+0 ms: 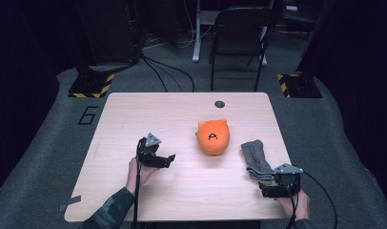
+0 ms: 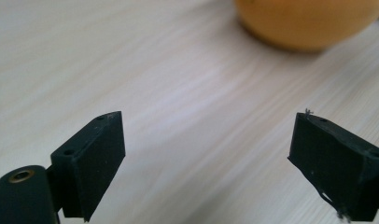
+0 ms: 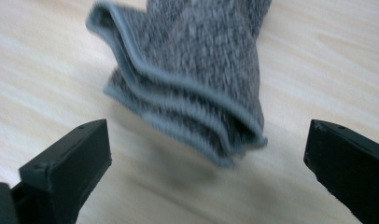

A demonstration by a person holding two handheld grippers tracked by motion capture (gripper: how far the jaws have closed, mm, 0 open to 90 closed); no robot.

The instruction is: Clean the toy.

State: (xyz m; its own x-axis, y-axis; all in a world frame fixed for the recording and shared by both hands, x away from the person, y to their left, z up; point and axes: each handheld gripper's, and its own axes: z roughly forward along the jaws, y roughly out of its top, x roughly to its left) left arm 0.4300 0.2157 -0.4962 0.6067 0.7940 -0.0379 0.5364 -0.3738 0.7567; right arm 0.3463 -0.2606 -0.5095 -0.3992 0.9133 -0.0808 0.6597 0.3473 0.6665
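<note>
Right gripper (image 1: 271,191): jaws stand wide apart, nothing between them. In the right gripper view (image 3: 206,163) the two black jaws frame bare wood, with the folded end of a grey knitted cloth (image 3: 197,79) just ahead of them and not touching either one. The cloth is folded into several layers, edges bound in a lighter grey trim; it is slightly blurred. In the high view the cloth (image 1: 256,156) lies on the tabletop (image 1: 134,114) near its right edge, running from the gripper away toward the far side. The person's right hand (image 1: 299,202) holds the gripper at the near right corner, cable trailing off the edge.

Left gripper (image 1: 170,160): jaws also wide, nothing held. In the left gripper view (image 2: 206,158) both jaws hang over bare wood grain, apart from everything. Ahead of them, at the top of that view, is the rounded underside of an orange toy (image 2: 309,21), blurred. The left hand (image 1: 140,174) holds this gripper left of centre, jaws pointing right.

Orange toy (image 1: 213,137): round, soft-looking, two small ear-like points on top and a black mark on its face. It sits about mid-tabletop, between the two grippers, just left of the cloth and apart from it.

A dark round hole (image 1: 219,104) lies near the far edge. Beyond the tabletop stands a folding chair (image 1: 239,33) on grey floor.
</note>
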